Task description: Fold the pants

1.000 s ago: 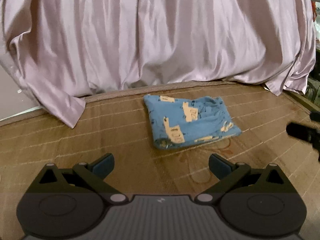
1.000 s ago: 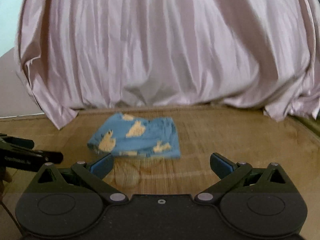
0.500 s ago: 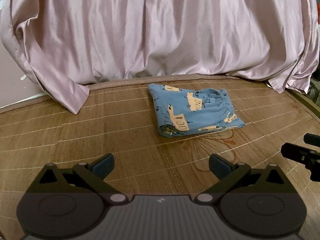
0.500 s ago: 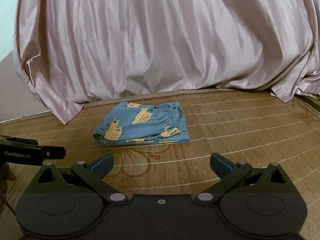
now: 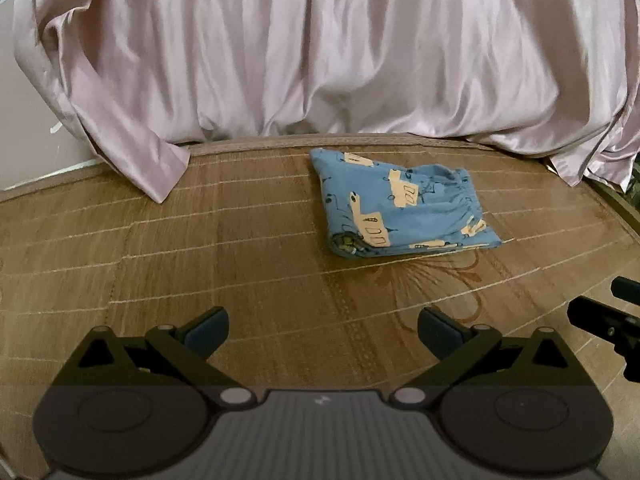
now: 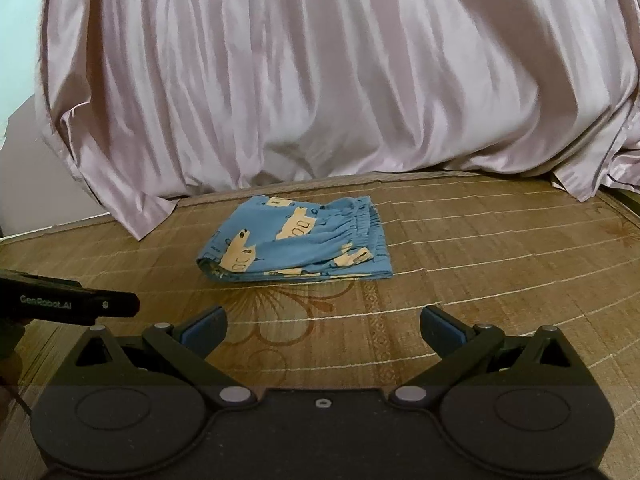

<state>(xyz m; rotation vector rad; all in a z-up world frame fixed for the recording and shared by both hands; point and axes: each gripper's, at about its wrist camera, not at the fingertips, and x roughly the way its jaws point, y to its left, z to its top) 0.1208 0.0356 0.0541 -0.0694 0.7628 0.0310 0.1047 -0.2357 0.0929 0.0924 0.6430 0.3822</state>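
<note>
1. Folded into a compact blue packet with cream vehicle prints: pants (image 5: 400, 204), flat on the woven mat (image 5: 240, 264), toward its far edge and just short of the pink satin drape (image 5: 320, 48) hanging behind.
2. Judged finished or nearly so: layers stacked, gathered waistband turned to the right side of the packet, one thick rolled fold at the near left corner, nothing trailing loose.
3. Left tool (image 5: 322, 330): blue pads wide apart, nothing between them, hovering over bare mat well short of the pants. Probably parked there because no further grip is needed.
4. Right tool (image 6: 323, 330): likewise spread wide and empty, near the floral motif printed on the mat, apart from the cloth. Seen also as a black tip at the right rim of the left view.
5. Both tools level and pointing at the packet from the near side, a stance suited to checking the result rather than seizing an edge.
6. Hidden or unclear:
   - inner layers of the fold, and whether the legs lie evenly inside;
   - far edge of the mat, tucked under the drape;
   - whatever the drape covers;
   - most of the person, only a dark sliver of hand at the left rim of the right view;
   - corners of the mat, cut off by the fisheye frame.
</note>
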